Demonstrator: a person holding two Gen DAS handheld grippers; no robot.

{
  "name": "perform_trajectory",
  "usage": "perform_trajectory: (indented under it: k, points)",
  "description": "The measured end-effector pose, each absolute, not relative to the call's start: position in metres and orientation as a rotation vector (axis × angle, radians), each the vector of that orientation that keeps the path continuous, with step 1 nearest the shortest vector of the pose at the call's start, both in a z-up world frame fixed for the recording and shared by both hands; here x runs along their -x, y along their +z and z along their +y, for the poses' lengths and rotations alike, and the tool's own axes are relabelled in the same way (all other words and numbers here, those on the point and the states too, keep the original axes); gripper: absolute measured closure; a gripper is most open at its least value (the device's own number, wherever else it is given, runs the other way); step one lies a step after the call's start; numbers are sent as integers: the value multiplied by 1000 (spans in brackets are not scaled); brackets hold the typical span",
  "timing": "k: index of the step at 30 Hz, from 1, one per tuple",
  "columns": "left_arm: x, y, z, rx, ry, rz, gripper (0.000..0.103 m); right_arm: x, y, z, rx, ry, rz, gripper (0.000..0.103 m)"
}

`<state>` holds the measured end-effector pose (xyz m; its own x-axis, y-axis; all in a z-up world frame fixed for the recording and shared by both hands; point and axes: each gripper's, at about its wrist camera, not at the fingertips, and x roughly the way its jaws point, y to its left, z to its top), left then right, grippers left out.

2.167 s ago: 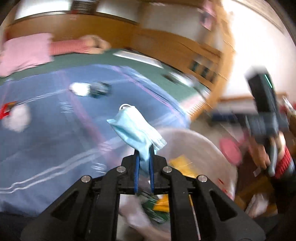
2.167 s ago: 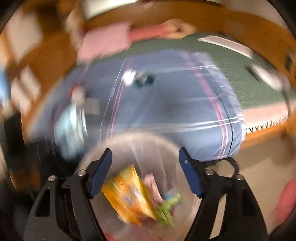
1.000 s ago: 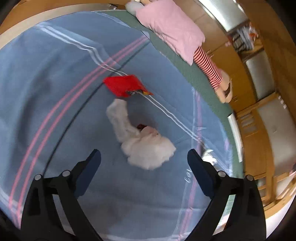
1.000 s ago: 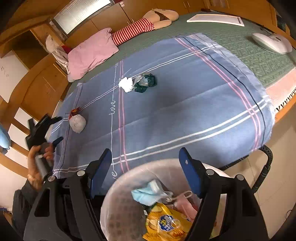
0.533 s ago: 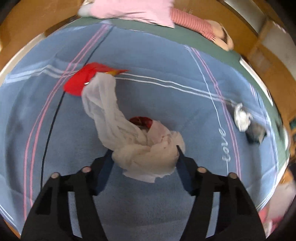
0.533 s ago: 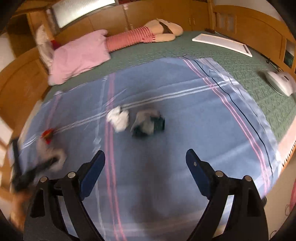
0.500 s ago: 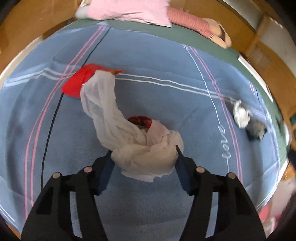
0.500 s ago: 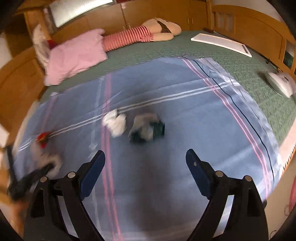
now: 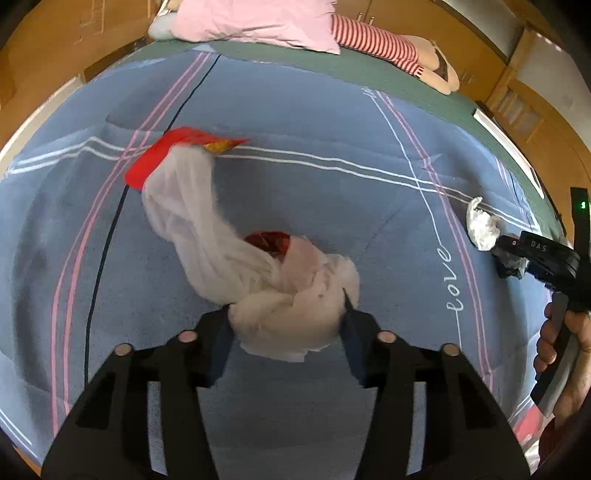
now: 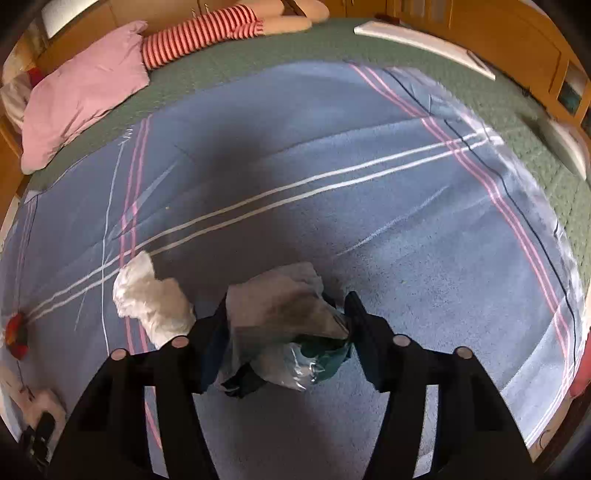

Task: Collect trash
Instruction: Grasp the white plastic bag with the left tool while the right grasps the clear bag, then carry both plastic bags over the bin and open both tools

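**user1:** Trash is scattered over the blue striped blanket (image 9: 295, 110) on the bed. Left hand-held gripper (image 9: 288, 325) has its fingers on either side of a white plastic bag (image 9: 288, 310), touching the bundle, but the jaws look wide, so can't tell if it's actually squeezing. The bag's long tail stretches back onto a red wrapper (image 9: 162, 155), and something red and crinkly (image 9: 267, 240) peeks out right behind the bundle.

**user2:** And the right one?

**user1:** Right hand-held gripper (image 10: 286, 332) straddles a clear plastic bag with dark green stuff in it (image 10: 291, 332), fingers right at its sides; again can't tell if it's pinched. A crumpled white tissue (image 10: 147, 299) sits just beside its left finger. Pink pillow (image 10: 81, 96) and a stuffed doll in a red-striped top (image 10: 199, 33) lie at the far end of the bed.
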<state>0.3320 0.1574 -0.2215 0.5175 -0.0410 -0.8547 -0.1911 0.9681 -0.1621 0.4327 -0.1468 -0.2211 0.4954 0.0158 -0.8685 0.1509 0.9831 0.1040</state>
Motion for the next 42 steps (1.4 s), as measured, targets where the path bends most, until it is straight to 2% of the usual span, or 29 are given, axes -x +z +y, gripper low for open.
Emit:
perform_trajectory:
  k: [2,8,15,22,42]
  points:
    - [-331,-219,154,223,87,1017,65,-423,-219,-142,-124,-75,1038,47]
    - [-314,-205,147,176,113,985,72,-377,-198,-133,-60,1,985,47]
    - [-267,-168,126,107,91,832,72,-303,-178,-135,-72,101,972,47]
    - [-222,-167,105,134,30,821,72,-242,-167,-117,-48,137,953,47]
    - [-202,-170,108,175,53,824,72,-211,-180,-88,-48,169,1004,47]
